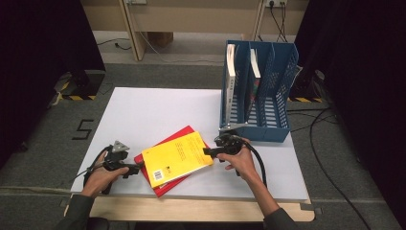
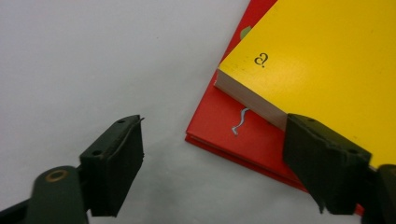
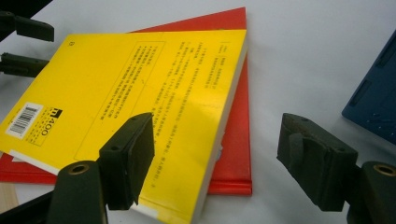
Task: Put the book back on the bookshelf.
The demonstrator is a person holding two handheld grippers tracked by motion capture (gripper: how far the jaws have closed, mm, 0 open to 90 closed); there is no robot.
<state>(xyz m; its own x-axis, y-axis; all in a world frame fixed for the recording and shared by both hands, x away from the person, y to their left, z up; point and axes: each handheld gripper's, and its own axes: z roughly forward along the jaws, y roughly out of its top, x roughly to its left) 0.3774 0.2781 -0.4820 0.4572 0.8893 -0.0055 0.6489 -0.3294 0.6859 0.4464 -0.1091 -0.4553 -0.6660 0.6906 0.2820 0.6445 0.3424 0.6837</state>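
Starting with the largest item: your white bench [image 1: 143, 110] carries a blue file rack [image 1: 268, 91] at its far right, with two books already standing in its left compartments. Near the front edge, between your two hands, lies the work in hand — a yellow book [image 1: 178, 158] stacked flat on a red book [image 1: 165, 188], both skewed to the bench edge.

Yellow book: a paperback with a matte cover, back side up, showing a barcode label and printed text. It has a thick white page block, overhangs the red book at the near corner, and leaves red showing along the far and left sides. Judged stiff enough when closed and of moderate weight, but the cover is smooth and the pages will fan or sag if you pinch one corner alone. Take it across the full page block at opposite edges, one gripper per side, so it lifts level.

Red book: thinner, glossy, likely slippery — expect it to slide when the upper book moves.

Left gripper [image 2: 212, 163]: jaws wide apart, holding nothing; one jaw stands over bare bench, the other over the corner of the stack, level with the yellow book's page edge.

Right gripper [image 3: 217, 161]: jaws likewise spread wide and empty, straddling the yellow book's right edge, one jaw above the cover, the other over the bench beside the red book.
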